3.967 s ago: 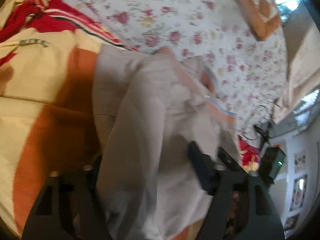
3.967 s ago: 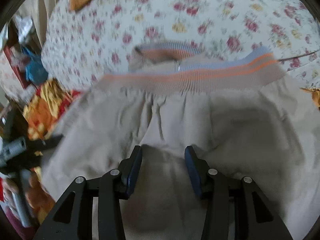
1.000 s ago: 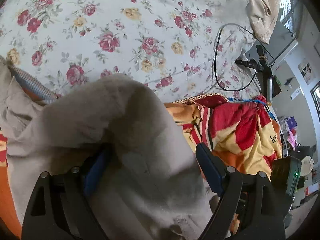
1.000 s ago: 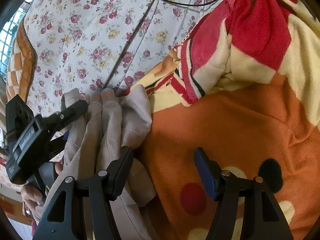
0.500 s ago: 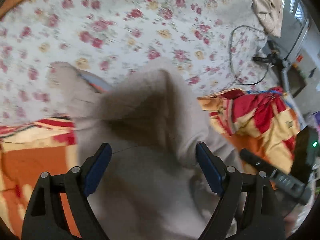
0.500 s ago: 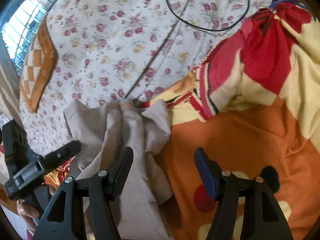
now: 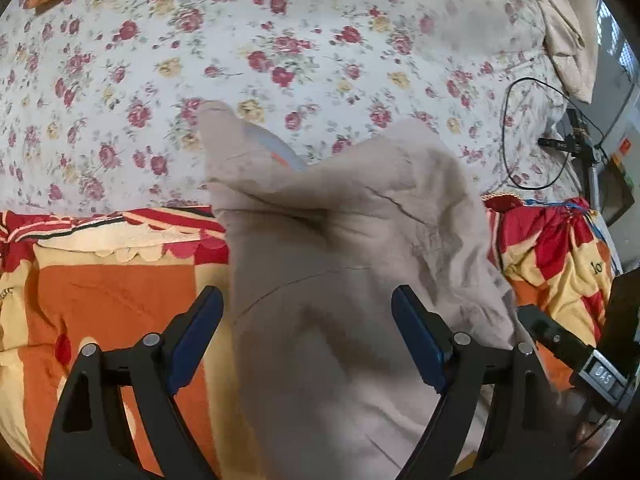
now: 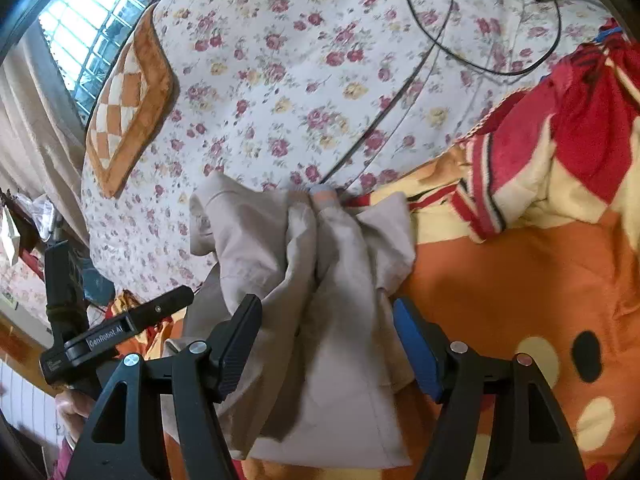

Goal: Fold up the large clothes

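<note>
Beige garment (image 7: 340,300), orange blanket (image 7: 112,300), floral sheet (image 7: 280,40)

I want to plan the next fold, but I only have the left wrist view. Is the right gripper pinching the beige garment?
Observer: No. The right gripper has just been opening. Its fingers straddle the beige garment without pinching it.
Operator: What lies past the garment on that side?
Observer: A checkered orange cushion lies on the floral sheet, beside a barred window.
</note>
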Tool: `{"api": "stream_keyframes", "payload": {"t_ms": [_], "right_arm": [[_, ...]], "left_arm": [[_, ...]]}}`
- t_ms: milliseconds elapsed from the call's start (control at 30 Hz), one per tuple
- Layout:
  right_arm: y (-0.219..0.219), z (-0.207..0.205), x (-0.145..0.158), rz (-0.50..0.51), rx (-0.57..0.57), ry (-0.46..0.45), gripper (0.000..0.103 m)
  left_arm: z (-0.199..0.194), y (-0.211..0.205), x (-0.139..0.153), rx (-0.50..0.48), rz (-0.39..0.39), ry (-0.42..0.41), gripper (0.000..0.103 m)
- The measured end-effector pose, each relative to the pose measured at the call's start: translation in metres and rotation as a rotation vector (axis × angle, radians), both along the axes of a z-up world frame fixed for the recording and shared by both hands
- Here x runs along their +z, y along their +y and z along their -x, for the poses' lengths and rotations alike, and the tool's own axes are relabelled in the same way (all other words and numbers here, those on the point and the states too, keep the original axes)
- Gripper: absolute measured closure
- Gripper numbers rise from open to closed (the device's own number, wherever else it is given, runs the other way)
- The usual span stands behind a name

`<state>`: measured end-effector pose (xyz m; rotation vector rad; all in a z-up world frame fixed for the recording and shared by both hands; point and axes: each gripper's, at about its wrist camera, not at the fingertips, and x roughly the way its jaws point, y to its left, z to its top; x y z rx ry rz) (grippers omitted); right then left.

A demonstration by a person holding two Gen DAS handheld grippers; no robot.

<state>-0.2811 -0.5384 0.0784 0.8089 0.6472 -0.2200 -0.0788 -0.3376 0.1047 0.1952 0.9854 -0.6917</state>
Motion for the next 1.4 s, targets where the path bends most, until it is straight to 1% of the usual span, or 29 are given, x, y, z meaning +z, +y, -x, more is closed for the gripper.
{"api": "stream_keyframes", "payload": {"t_ms": [67, 133, 200, 267, 300, 367, 433, 500, 600, 700, 733, 767, 800, 833, 867, 900, 933, 1000, 1100, 1133, 1200, 1233, 1267, 1333, 1367, 1400], "right_arm": [[0.0, -0.004, 0.0, -0.025, 0.015, -0.022, 0.032], [-0.003, -0.012, 0.0, -0.055, 0.022, -0.045, 0.028], [-0.009, -0.026, -0.001, -0.086, 0.043, -0.029, 0.026], [-0.014, -0.045, -0.004, -0.083, 0.073, -0.001, 0.024], [-0.014, -0.056, -0.005, -0.071, 0.094, 0.027, 0.022], [-0.012, -0.085, -0.008, -0.017, 0.156, 0.116, 0.022], [-0.007, -0.105, -0.007, 0.016, 0.207, 0.159, 0.022], [-0.002, -0.115, 0.0, 0.03, 0.24, 0.158, 0.022], [0.011, -0.122, 0.013, 0.067, 0.302, 0.125, 0.021], [0.018, -0.129, 0.008, 0.103, 0.309, 0.15, 0.018], [0.018, -0.132, 0.004, 0.122, 0.297, 0.166, 0.022], [0.017, -0.133, -0.001, 0.129, 0.266, 0.192, 0.03], [0.013, -0.132, -0.005, 0.113, 0.24, 0.2, 0.063], [0.007, -0.124, -0.009, 0.082, 0.196, 0.18, 0.088], [0.002, -0.116, -0.01, 0.059, 0.167, 0.146, 0.089], [0.0, -0.105, -0.01, 0.038, 0.146, 0.102, 0.094], [0.0, -0.099, -0.009, 0.036, 0.136, 0.084, 0.095], [0.001, -0.081, -0.004, 0.038, 0.12, 0.053, 0.096], [-0.006, -0.045, 0.005, -0.007, 0.073, 0.001, 0.097], [-0.011, -0.037, 0.004, -0.015, 0.039, 0.0, 0.097], [-0.017, -0.044, -0.011, -0.01, 0.037, 0.079, 0.096], [-0.019, -0.048, -0.018, -0.02, 0.043, 0.105, 0.093], [-0.023, -0.047, -0.02, -0.057, 0.039, 0.106, 0.089], [-0.031, -0.038, -0.013, -0.092, 0.003, 0.075, 0.071], [-0.035, -0.03, -0.001, -0.064, -0.035, 0.06, 0.065], [-0.036, -0.024, 0.01, -0.016, -0.071, 0.054, 0.059]], "left_arm": [[-0.002, -0.003, -0.005, 0.003, -0.043, -0.013, 0.017], [-0.002, -0.007, -0.011, -0.007, -0.076, -0.012, 0.017], [-0.002, -0.008, -0.019, -0.009, -0.103, -0.009, 0.017], [-0.001, -0.005, -0.026, -0.002, -0.101, 0.016, 0.017], [-0.001, -0.003, -0.03, 0.0, -0.091, 0.035, 0.017], [-0.001, 0.001, -0.037, 0.015, -0.071, 0.059, 0.017], [-0.001, 0.004, -0.039, 0.022, -0.054, 0.072, 0.017], [-0.003, 0.005, -0.039, 0.021, -0.047, 0.084, 0.017], [-0.001, 0.004, -0.04, 0.013, -0.042, 0.099, 0.017], [0.004, 0.002, -0.043, -0.001, -0.04, 0.116, 0.017], [0.007, 0.003, -0.043, 0.0, -0.039, 0.115, 0.017], [0.009, 0.003, -0.042, 0.002, -0.039, 0.112, 0.017], [0.01, 0.004, -0.042, 0.004, -0.04, 0.11, 0.017], [0.012, 0.004, -0.042, 0.002, -0.039, 0.112, 0.017], [0.014, 0.005, -0.042, 0.0, -0.039, 0.114, 0.017], [0.016, 0.006, -0.041, -0.003, -0.037, 0.115, 0.017], [0.018, 0.007, -0.04, -0.007, -0.037, 0.113, 0.017], [0.023, 0.009, -0.036, -0.022, -0.037, 0.109, 0.017], [0.03, 0.011, -0.028, -0.047, -0.02, 0.096, 0.017], [0.032, 0.01, -0.027, -0.048, -0.013, 0.09, 0.017], [0.032, 0.007, -0.032, -0.043, -0.027, 0.099, 0.016], [0.03, 0.007, -0.035, -0.037, -0.033, 0.111, 0.016], [0.029, 0.009, -0.037, -0.028, -0.024, 0.125, 0.016], [0.028, 0.016, -0.037, -0.014, -0.007, 0.142, 0.016], [0.027, 0.021, -0.037, -0.006, -0.006, 0.142, 0.016], [0.027, 0.025, -0.037, 0.001, -0.004, 0.139, 0.016]]}}
